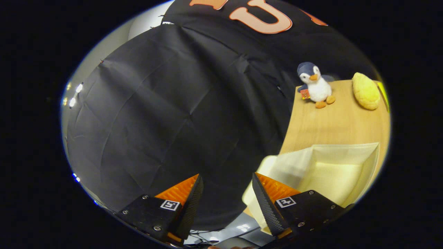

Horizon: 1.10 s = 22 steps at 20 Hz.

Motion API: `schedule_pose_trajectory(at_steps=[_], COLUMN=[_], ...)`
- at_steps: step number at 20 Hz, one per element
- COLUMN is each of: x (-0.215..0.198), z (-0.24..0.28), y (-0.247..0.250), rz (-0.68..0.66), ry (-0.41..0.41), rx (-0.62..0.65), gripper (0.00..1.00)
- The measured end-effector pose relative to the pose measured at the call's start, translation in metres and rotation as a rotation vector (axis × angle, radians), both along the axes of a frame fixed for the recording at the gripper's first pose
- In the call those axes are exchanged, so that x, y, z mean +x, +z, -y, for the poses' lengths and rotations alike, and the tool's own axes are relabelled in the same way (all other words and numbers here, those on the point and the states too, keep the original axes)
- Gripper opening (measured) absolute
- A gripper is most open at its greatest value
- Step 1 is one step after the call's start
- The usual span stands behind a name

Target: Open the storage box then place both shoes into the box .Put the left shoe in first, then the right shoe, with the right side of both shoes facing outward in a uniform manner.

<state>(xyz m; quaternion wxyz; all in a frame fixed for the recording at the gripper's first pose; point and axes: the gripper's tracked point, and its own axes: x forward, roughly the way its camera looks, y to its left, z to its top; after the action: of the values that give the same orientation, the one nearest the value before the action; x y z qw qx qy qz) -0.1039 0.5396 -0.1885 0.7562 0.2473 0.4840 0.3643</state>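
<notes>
My gripper stands open, nothing between its fingers, and points at the black cloth wall off the table's left side. The cream storage box sits on the wooden table, just beyond and right of my right finger. I look into the box's pale inside, which holds nothing that I can see. Its near corner lies behind the right finger.
A plush penguin stands at the table's far edge. A yellow bun-shaped cushion lies to its right. The black booth cloth hangs left of the table. Cables and pale floor show below the fingers.
</notes>
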Motion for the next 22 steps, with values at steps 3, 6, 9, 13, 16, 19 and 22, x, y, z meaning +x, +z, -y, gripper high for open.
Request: schedule_pose_trajectory(at_steps=[3,6,9,13,16,19,22], x=[0.006,0.011,0.007,-0.002,-0.011,-0.039,-0.065], z=[0.059,0.131,0.208,0.308,0.37,0.416,0.443], y=[-0.024,-0.034,-0.045,-0.073,-0.095,-0.118,-0.144], rz=[0.063,0.09,0.137,0.204,0.201,0.146,0.09], ry=[-0.059,-0.132,-0.189,-0.242,-0.294,-0.314,-0.306], rx=[-0.105,-0.18,-0.277,-0.452,-0.549,-0.598,-0.637], gripper=[0.87,0.87,0.88,0.88,0.88,0.88,0.85])
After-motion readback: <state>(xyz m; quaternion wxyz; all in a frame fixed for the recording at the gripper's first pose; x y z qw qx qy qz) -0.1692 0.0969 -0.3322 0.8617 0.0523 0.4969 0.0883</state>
